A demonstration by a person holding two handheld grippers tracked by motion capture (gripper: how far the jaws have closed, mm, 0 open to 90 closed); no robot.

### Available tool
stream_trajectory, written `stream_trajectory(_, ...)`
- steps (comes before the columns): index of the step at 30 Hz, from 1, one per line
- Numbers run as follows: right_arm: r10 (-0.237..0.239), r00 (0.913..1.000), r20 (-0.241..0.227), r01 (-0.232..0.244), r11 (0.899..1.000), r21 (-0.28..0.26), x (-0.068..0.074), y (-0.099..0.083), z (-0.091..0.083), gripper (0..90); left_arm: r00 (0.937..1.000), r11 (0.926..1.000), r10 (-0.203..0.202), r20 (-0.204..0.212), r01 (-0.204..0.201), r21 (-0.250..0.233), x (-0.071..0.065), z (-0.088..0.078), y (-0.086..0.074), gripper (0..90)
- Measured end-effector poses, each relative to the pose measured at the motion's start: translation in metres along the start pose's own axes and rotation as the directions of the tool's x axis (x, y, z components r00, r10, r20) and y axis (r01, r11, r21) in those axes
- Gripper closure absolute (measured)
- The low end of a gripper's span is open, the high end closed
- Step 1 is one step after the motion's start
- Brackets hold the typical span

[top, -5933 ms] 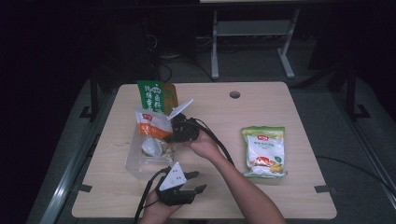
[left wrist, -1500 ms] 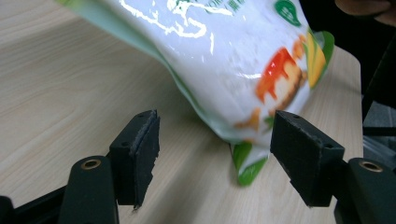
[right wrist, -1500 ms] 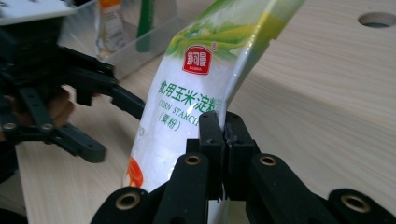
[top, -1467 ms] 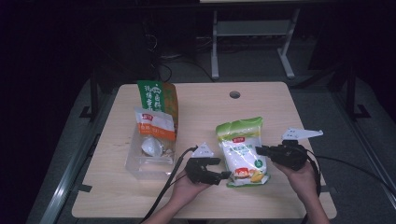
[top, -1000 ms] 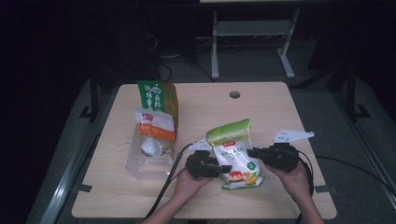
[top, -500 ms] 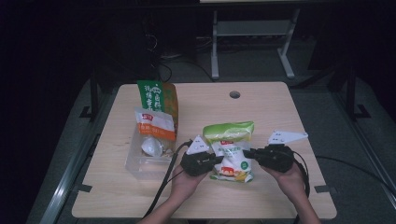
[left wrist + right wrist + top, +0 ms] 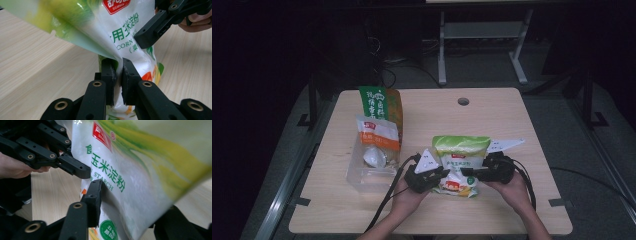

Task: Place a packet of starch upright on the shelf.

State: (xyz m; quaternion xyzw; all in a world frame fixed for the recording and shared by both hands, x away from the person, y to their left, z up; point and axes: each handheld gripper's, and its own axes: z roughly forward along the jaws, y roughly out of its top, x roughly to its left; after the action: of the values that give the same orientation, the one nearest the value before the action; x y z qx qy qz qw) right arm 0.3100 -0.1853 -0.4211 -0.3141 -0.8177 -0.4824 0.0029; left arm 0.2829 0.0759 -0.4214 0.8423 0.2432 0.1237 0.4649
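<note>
Starch bag (image 7: 460,162) hung pinched in left gripper (image 7: 118,75); right gripper (image 7: 130,202) had just been opening, jaws astride bag, unpressed. Advice: keep left pinch firm.

The high view looks down from above; both tool views face the starch bag (image 7: 460,165) closely.

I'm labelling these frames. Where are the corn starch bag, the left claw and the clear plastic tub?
corn starch bag (image 7: 460,146): high view, green top panel.
left claw (image 7: 118,72): left gripper view, between its jaw tips.
clear plastic tub (image 7: 362,176): high view, near wall.
</note>
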Motion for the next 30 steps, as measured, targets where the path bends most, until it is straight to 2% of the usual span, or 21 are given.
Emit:
stream_trajectory(2,-0.025,0.9996,0.011,0.025,1.000,0.009,0.004,0.001,0.000,68.3,0.9999,1.0000,-0.009,0.011,0.009,0.002,0.002,-0.002,-0.002,82.2)
stream_trajectory(5,-0.026,0.9996,0.011,0.026,1.000,0.010,0.006,0.001,-0.002,77.2,0.9991,0.9995,-0.033,0.026,0.033,-0.001,0.003,-0.006,-0.003,80.8)
stream_trajectory(9,-0.052,0.9984,0.020,0.052,0.999,0.009,0.013,0.003,-0.005,83.7,0.9980,0.9983,-0.056,0.030,0.056,-0.014,0.002,-0.017,-0.007,72.0)
stream_trajectory(15,-0.075,0.9953,0.063,0.075,0.997,0.000,0.023,0.010,-0.010,84.8,0.9984,0.9986,-0.052,0.021,0.052,-0.010,-0.005,-0.033,-0.017,61.0)
stream_trajectory(22,-0.077,0.9923,0.097,0.079,0.997,-0.017,0.028,0.022,-0.016,85.4,0.9985,0.9991,-0.043,0.033,0.043,0.003,-0.009,-0.051,-0.029,54.2)
stream_trajectory(30,-0.093,0.9915,0.090,0.095,0.995,-0.015,0.036,0.041,-0.013,85.7,0.9982,0.9994,-0.027,0.053,0.025,0.025,-0.017,-0.062,-0.045,48.6)
